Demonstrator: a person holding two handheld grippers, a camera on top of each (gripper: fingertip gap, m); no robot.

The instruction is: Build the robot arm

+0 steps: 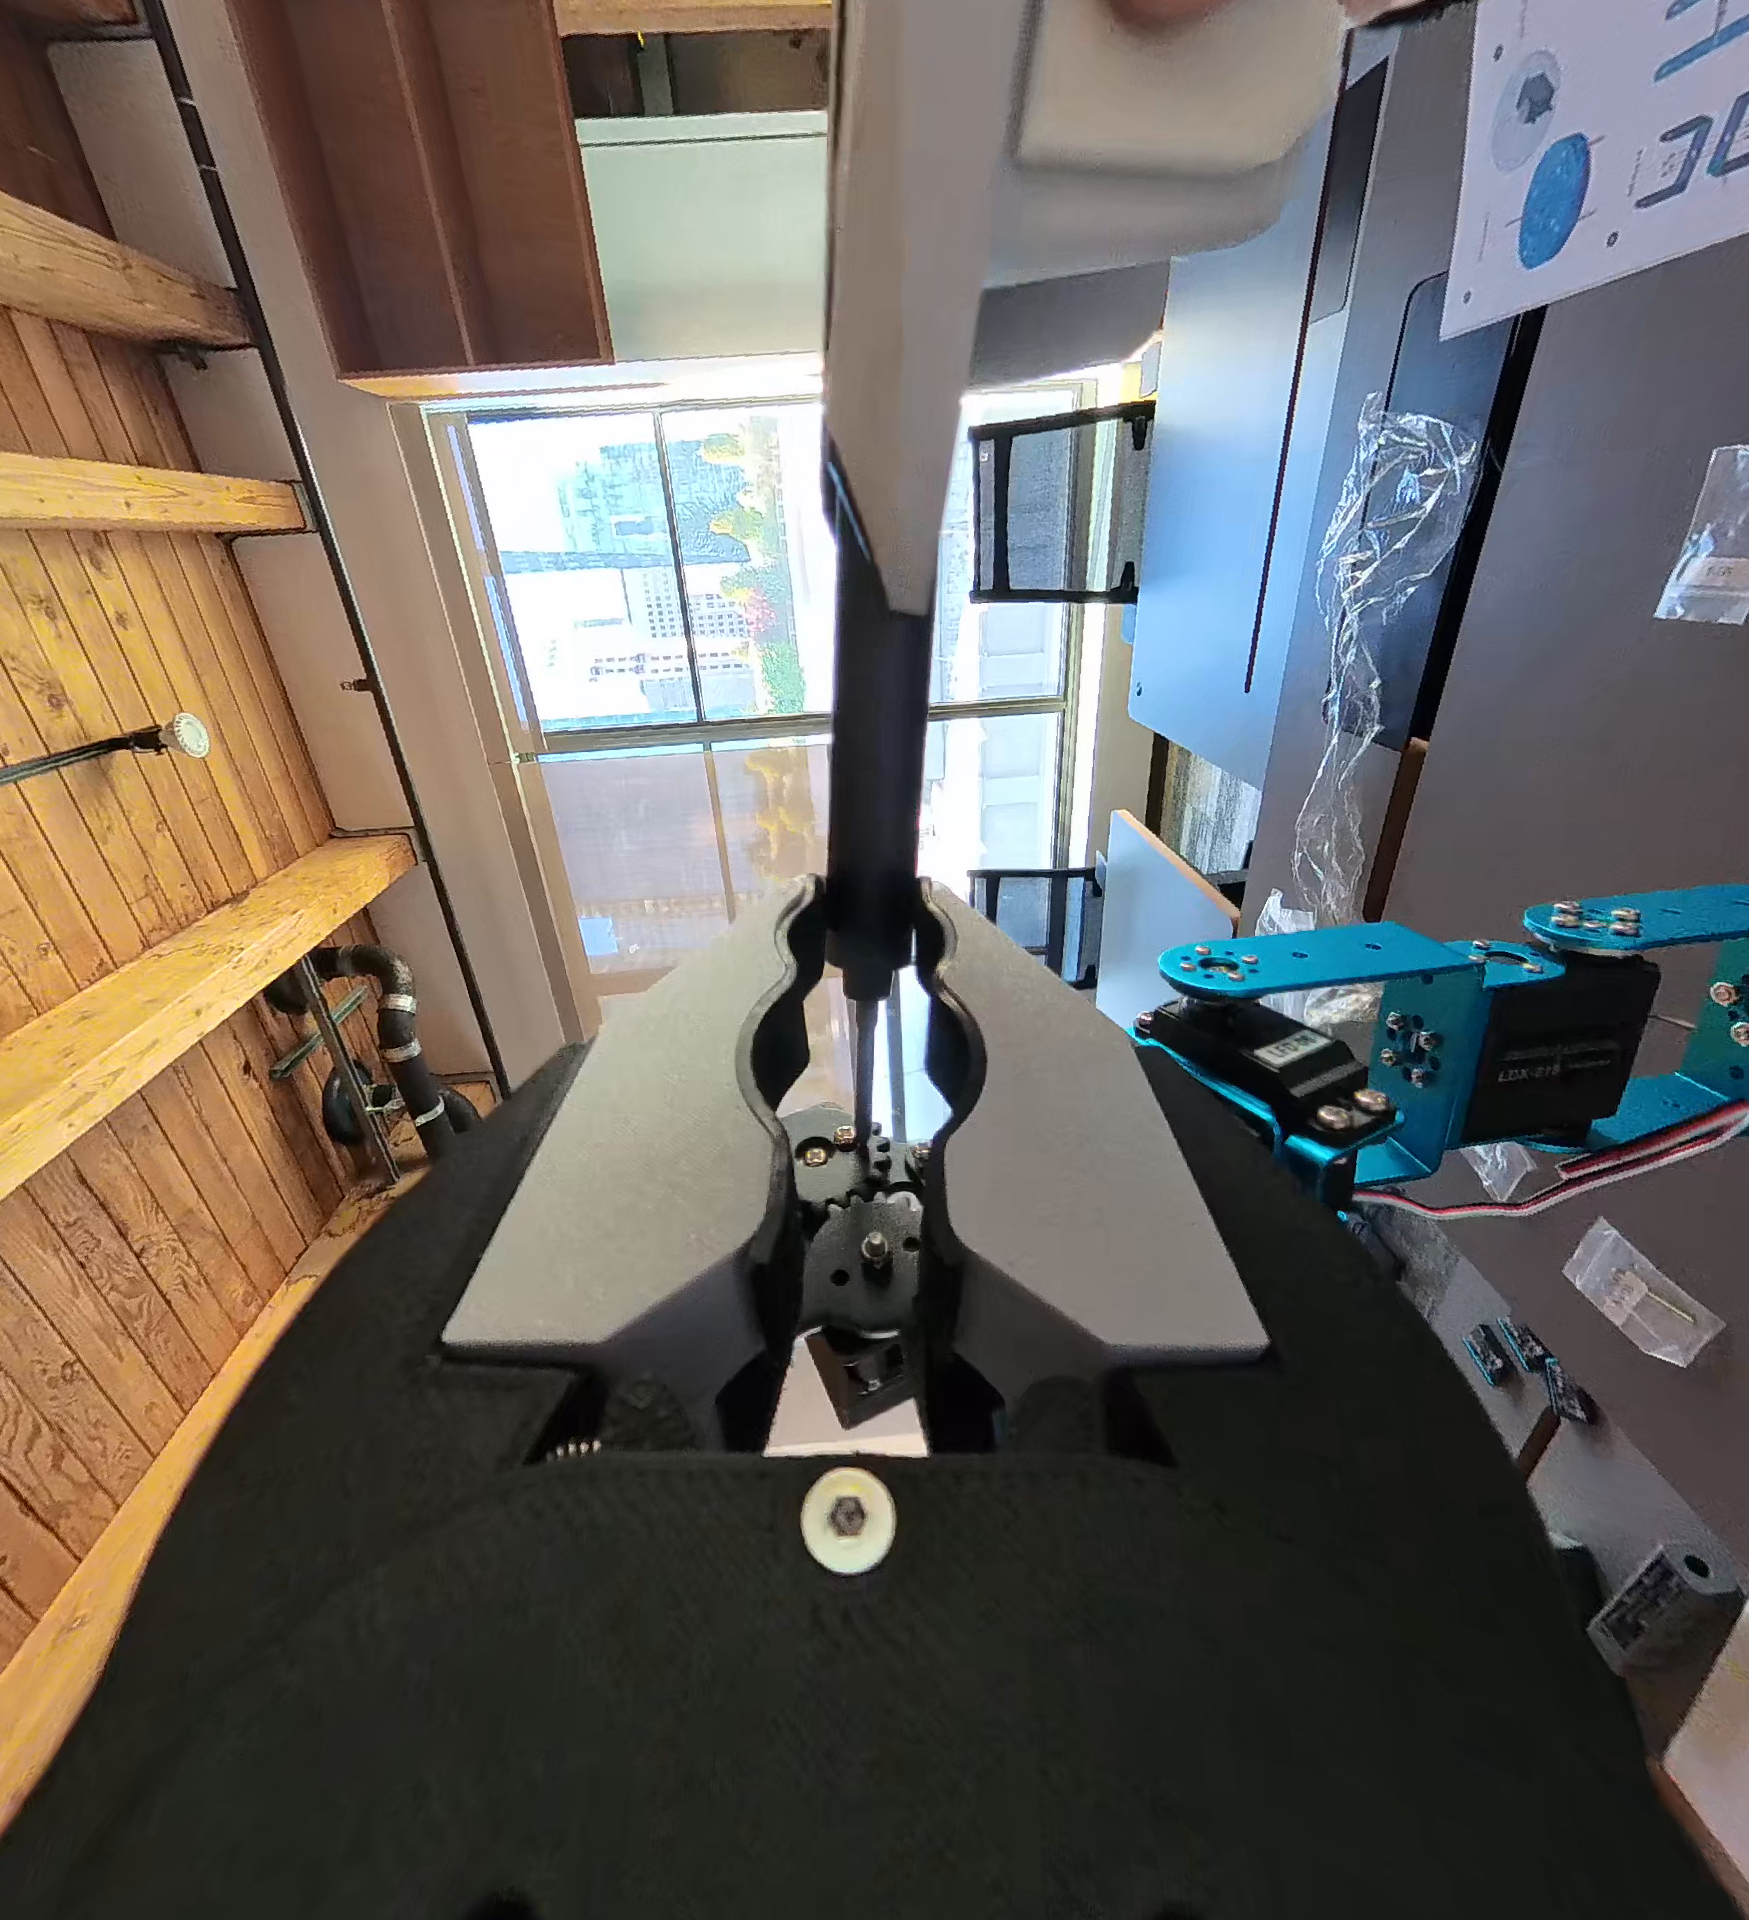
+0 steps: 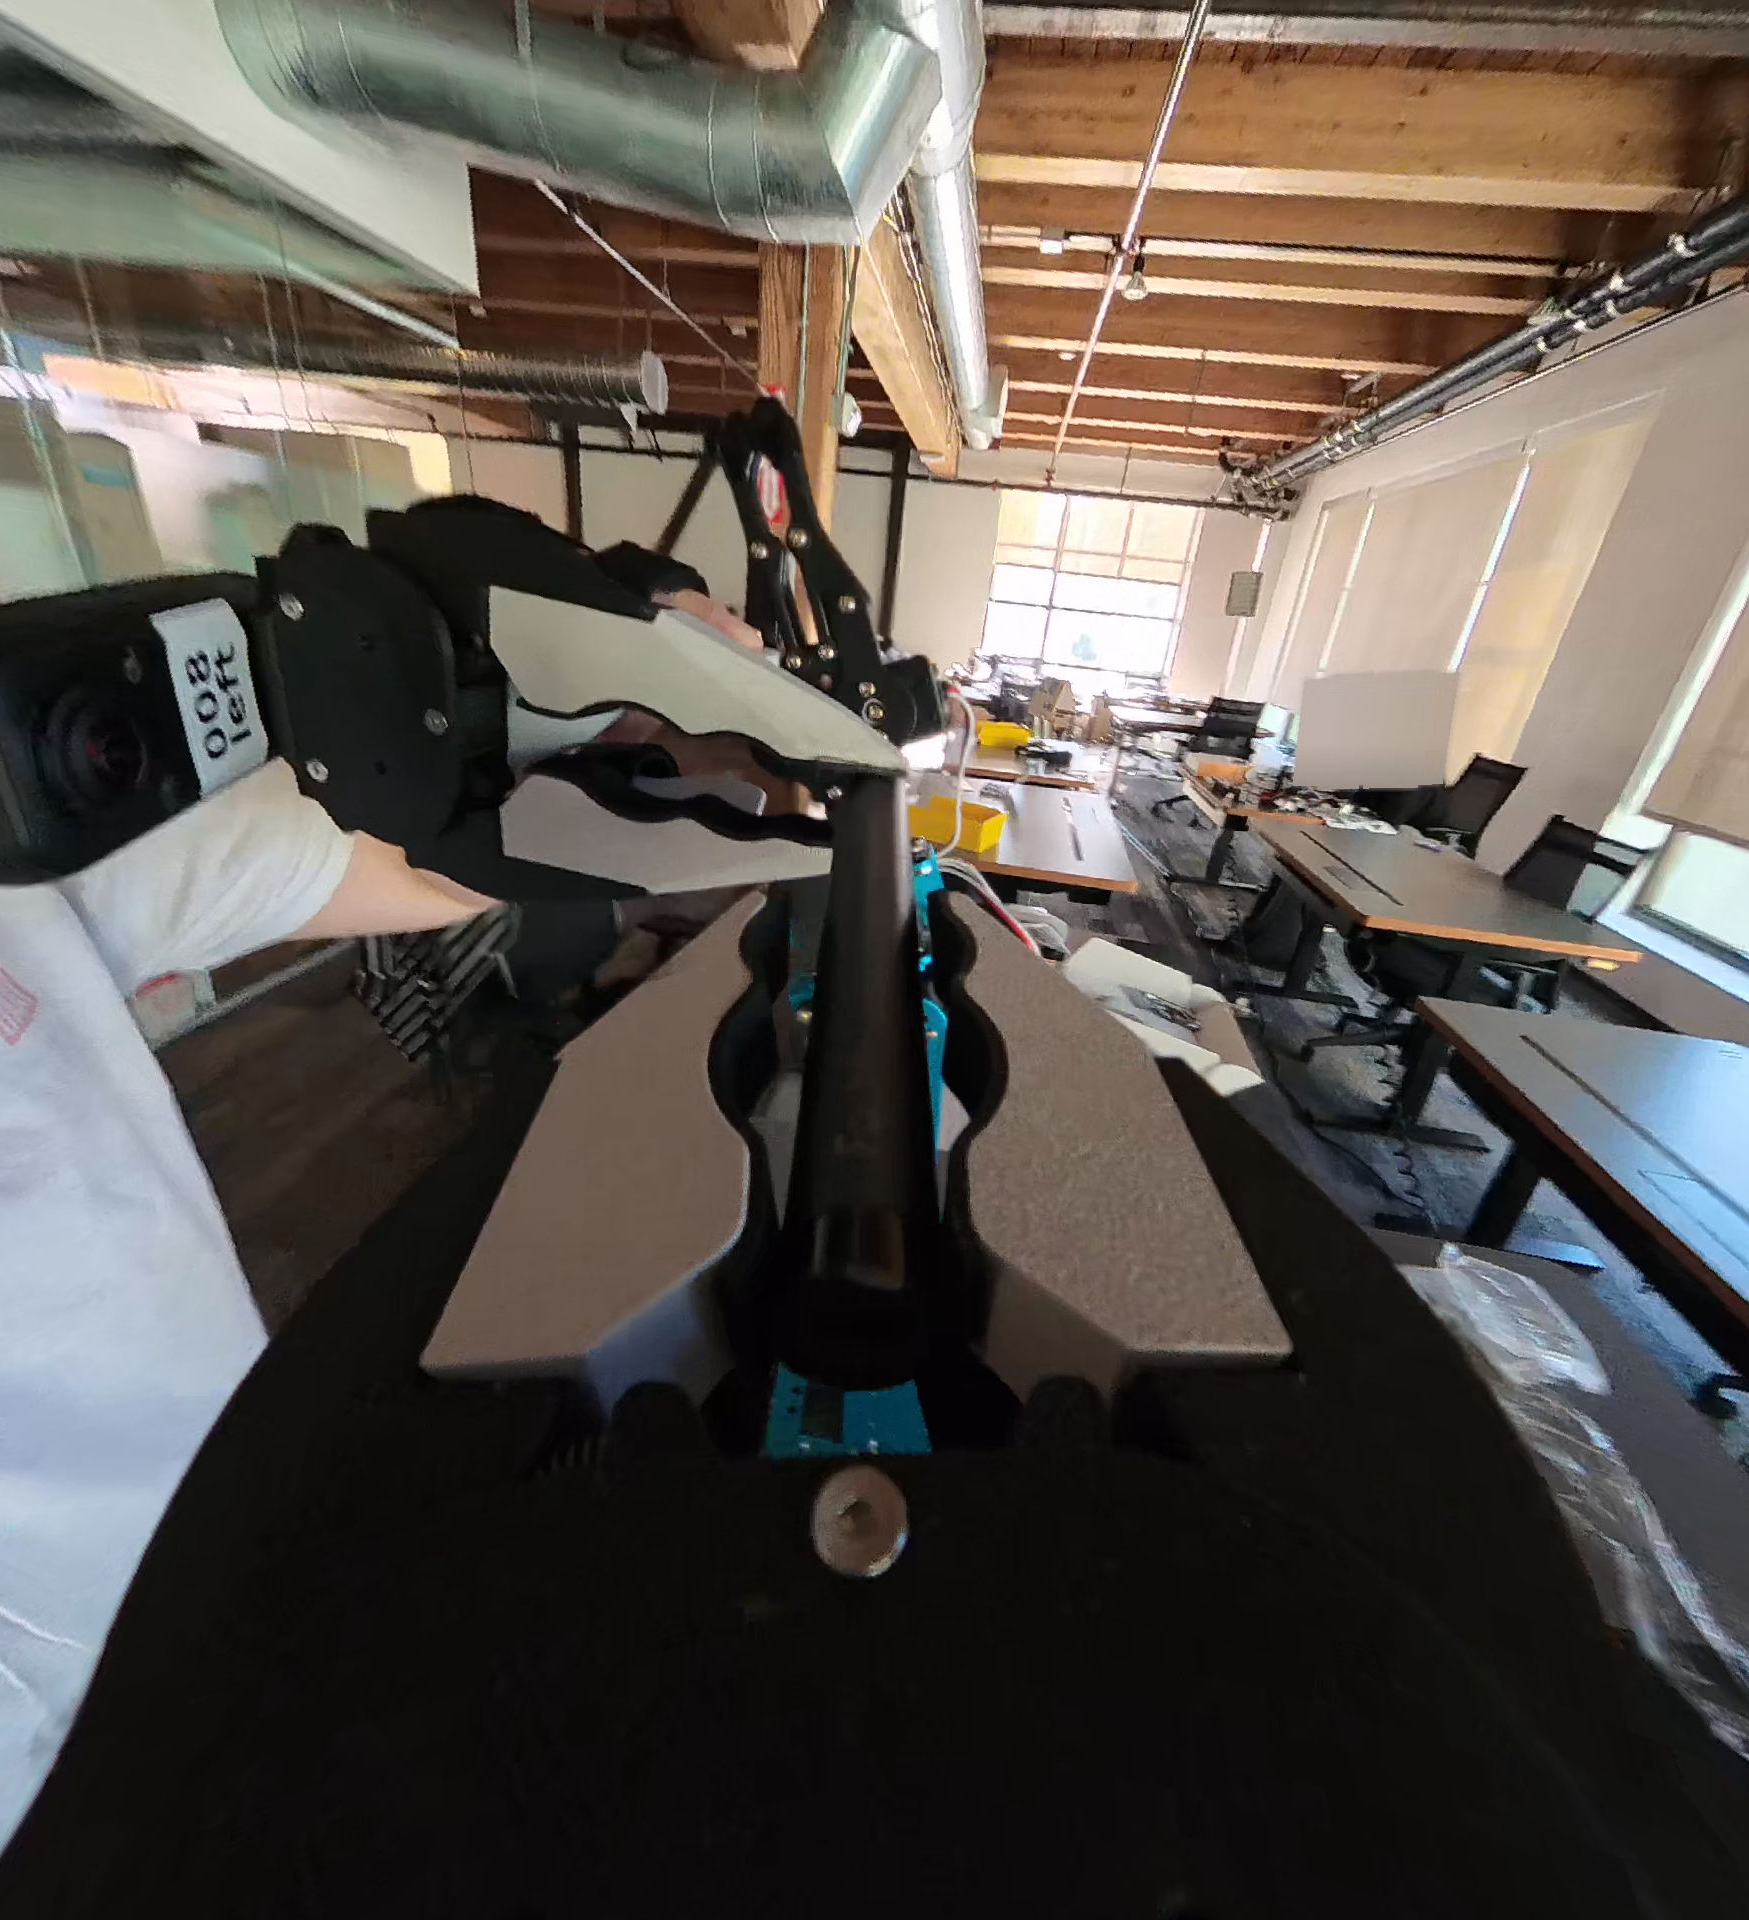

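Observation:
A black screwdriver (image 1: 870,769) runs between both grippers. My left gripper (image 1: 872,914) is shut on the front of its handle. The metal shaft (image 1: 865,1060) reaches down to a screw on a black geared claw (image 1: 854,1174) that sits behind the fingers. My right gripper (image 2: 849,914) is shut on the rear of the screwdriver's handle (image 2: 854,1091). Its pale finger (image 1: 901,312) shows at the top of the left wrist view. The left gripper (image 2: 865,805) also shows in the right wrist view, with the claw (image 2: 808,582) rising behind it. A blue metal robot arm (image 1: 1472,1039) lies alongside.
A dark grey table (image 1: 1628,831) holds small plastic bags (image 1: 1732,530), crumpled plastic wrap (image 1: 1369,623), a printed sheet (image 1: 1628,156) and small parts (image 1: 1524,1351). A person's white shirt (image 2: 39,1143) is at the left. Desks (image 2: 1421,883), chairs and yellow bins (image 2: 963,826) fill the room beyond. The tips of one gripper are about 4 cm away from the tips of the other.

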